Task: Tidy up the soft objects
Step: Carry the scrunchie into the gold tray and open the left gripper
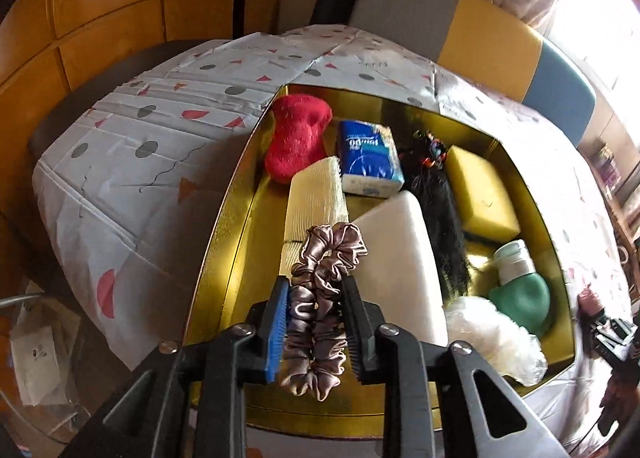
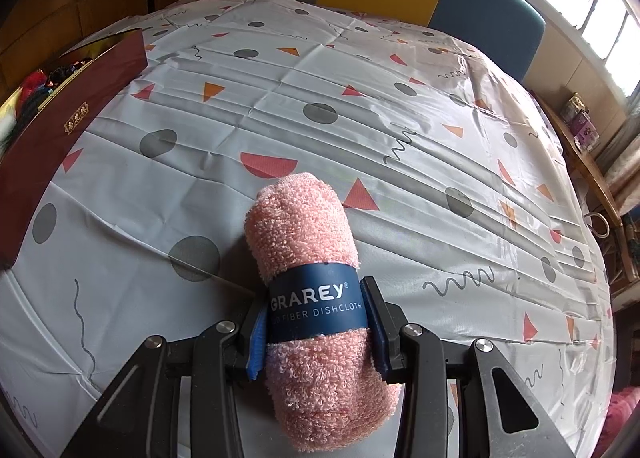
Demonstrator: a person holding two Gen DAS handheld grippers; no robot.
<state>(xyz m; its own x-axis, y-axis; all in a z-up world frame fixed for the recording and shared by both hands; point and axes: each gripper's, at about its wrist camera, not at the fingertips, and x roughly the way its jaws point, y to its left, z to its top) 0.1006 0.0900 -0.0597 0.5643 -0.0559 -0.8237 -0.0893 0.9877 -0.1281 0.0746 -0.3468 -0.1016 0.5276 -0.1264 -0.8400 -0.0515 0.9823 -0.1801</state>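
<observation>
The left gripper (image 1: 314, 314) has a dusty-pink satin scrunchie (image 1: 320, 310) between its jaws, the blue pad on one side and the black ribbed pad on the other lying against the bunched fabric; whether they still squeeze it or merely flank it I cannot tell. The scrunchie hangs over the near end of a shallow gold-lined tray (image 1: 224, 258). Inside the tray, just beyond the scrunchie, lie a cream ribbed cloth (image 1: 316, 194) and a white foam block (image 1: 404, 258); farther in sit a red fuzzy sponge (image 1: 298, 138) and a blue tissue pack (image 1: 368, 158). Towards the tray's right wall are a black furry bundle (image 1: 436, 198) with a dark, hard-to-read clump at its far end, a yellow sponge block (image 1: 480, 194), a green squeeze bottle (image 1: 520, 290) and a white crinkly puff (image 1: 496, 338), partly over the rim. At the right edge of that view a blurred dark shape is cut off.

The right gripper (image 2: 318, 322) pinches a rolled peach terry dishcloth (image 2: 304, 242) across its navy paper band (image 2: 318, 306), whose lettering is partly hidden by the left pad. The roll points away over the patterned grey tabletop (image 2: 400, 138); its near end is cropped by the gripper frame. The tray's maroon outer wall (image 2: 60, 126) shows far to the roll's left, contents blurred.
</observation>
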